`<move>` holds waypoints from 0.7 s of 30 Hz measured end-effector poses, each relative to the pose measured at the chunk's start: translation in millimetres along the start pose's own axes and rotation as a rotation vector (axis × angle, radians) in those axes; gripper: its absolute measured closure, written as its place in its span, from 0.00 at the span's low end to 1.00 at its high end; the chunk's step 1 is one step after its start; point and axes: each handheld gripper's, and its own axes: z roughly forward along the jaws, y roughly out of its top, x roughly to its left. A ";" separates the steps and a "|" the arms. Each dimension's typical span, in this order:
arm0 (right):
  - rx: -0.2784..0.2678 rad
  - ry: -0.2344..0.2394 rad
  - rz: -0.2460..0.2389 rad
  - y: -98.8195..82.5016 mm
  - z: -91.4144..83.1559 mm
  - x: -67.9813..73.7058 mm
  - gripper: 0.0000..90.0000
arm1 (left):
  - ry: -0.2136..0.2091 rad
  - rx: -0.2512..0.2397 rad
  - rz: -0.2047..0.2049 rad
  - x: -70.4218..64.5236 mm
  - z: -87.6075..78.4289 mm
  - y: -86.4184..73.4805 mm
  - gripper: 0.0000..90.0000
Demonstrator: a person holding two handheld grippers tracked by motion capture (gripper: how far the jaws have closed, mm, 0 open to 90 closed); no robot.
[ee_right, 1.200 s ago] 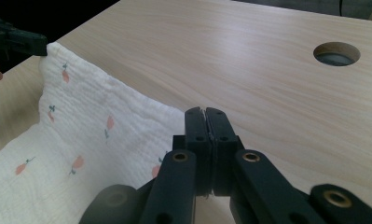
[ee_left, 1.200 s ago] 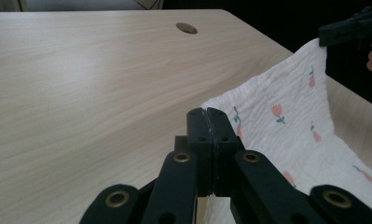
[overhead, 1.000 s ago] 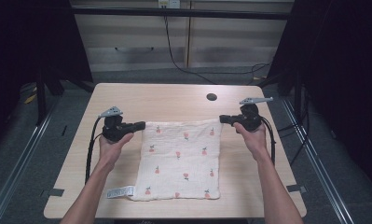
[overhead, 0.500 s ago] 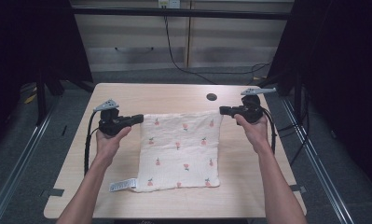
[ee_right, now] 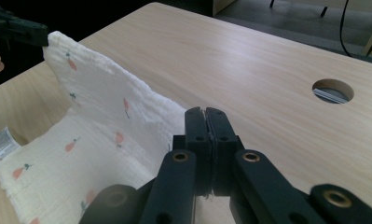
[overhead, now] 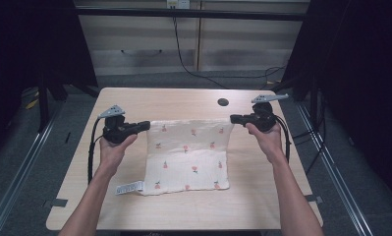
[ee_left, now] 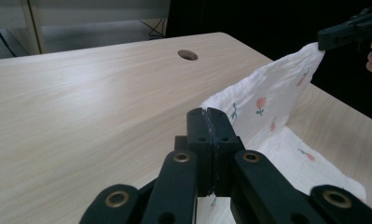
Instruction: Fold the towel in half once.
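Left gripper (overhead: 145, 125) pinched cloth (overhead: 188, 157) corner, frame centre-left; right gripper (overhead: 234, 118) pinched opposite corner, centre-right. Far edge lifted off table (overhead: 183, 101), near edge resting.

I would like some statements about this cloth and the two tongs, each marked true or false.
1. The left tongs are shut on a far corner of the white cloth with small red flower prints. True.
2. The right tongs hang open above the cloth. False: they are shut on the other far corner.
3. The far edge of the cloth is lifted off the wooden table. True; both gripper views show it raised between the tongs.
4. The round hole in the table is covered by the cloth. False: it lies bare, beyond the cloth's far edge.
5. A white label sticks out at the near left corner of the cloth. True.
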 end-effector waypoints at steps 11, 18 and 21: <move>-0.014 0.033 -0.017 -22.8 -7.5 13.5 0.99 | -0.032 -0.028 -0.012 -8.2 -12.1 -14.2 1.00; -0.019 0.060 -0.047 -34.2 -17.0 27.4 0.99 | -0.040 -0.024 0.016 -16.9 -21.9 -21.9 1.00; -0.007 0.064 -0.054 -44.1 -19.0 33.1 0.99 | -0.048 -0.015 0.027 -20.5 -26.2 -28.1 0.99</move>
